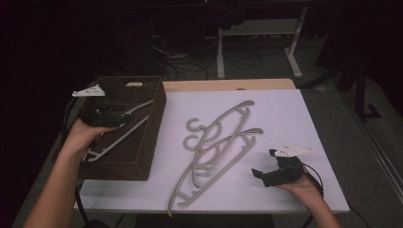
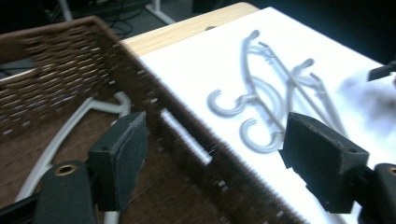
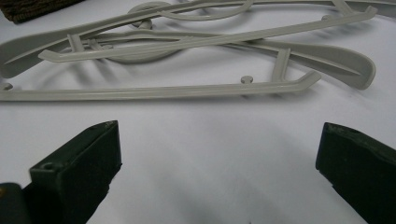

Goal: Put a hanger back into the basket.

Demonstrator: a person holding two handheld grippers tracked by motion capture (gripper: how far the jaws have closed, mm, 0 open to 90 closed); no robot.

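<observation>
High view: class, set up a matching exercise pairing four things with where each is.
Things:
1. hanger in the basket
2. two hangers
3. left claw
4. right claw

Places:
A. over the white board, right of the loose hangers
B. above the brown basket
C. on the white board
D. inside the woven box

Pairs: 1-D, 2-C, 3-B, 4-A

Hanger [image 1: 119, 133] in basket [image 1: 152, 123], hangers [image 1: 216, 147] right
</observation>
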